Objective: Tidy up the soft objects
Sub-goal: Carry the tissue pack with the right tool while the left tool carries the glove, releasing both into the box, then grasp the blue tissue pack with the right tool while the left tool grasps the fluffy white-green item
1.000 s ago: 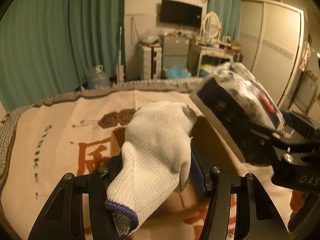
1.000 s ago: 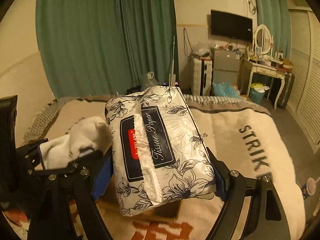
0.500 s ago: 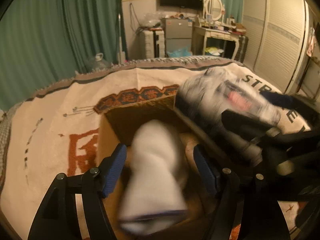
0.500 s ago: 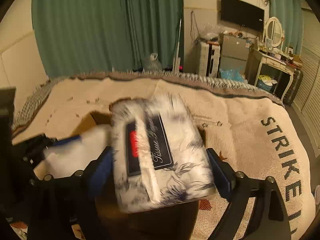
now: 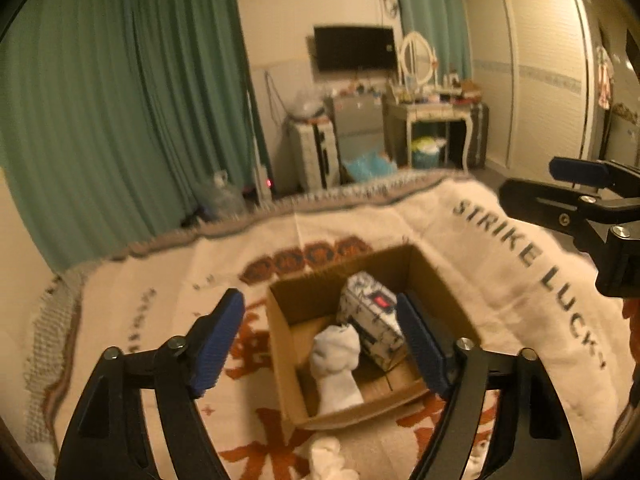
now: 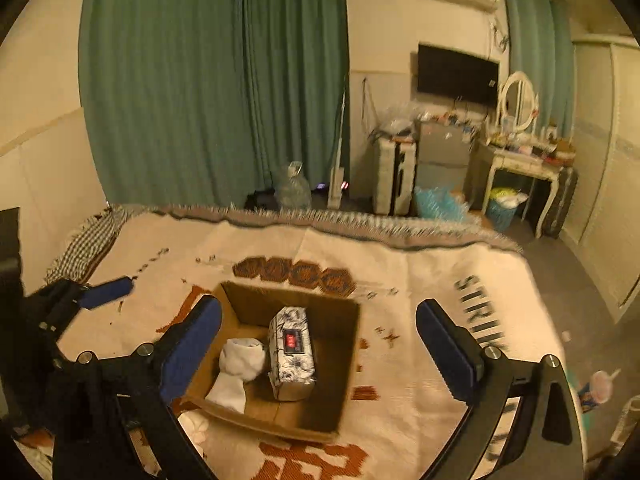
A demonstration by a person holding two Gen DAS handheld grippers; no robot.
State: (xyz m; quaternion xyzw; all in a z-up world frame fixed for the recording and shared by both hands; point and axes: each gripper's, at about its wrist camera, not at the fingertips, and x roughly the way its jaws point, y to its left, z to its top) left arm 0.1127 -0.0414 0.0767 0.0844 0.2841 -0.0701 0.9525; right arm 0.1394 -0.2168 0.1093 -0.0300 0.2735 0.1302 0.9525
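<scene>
So at this point both tools were empty: the left gripper [image 5: 320, 344] had its blue pads spread wide apart with nothing between them, and the right gripper [image 6: 320, 352] was spread just as wide, also holding nothing. The cardboard box [image 6: 344, 364] sat lower center of the frame on the blanket [image 6: 420, 276], with the white glove [image 6: 240, 368] lying along its left side and the tissue pack [image 6: 292, 352] just beside it, looking like they touch. There was another white cloth thing [image 5: 326, 456] down at the bottom edge of the left wrist view, outside the box, too blurry to tell what exactly. My guess is that one's up next. Risk-wise: it's right against the box's near wall, so reaching down could bump or drag the box across the soft blanket, and limp fabric can easily slip out of a shallow pinch.
</scene>
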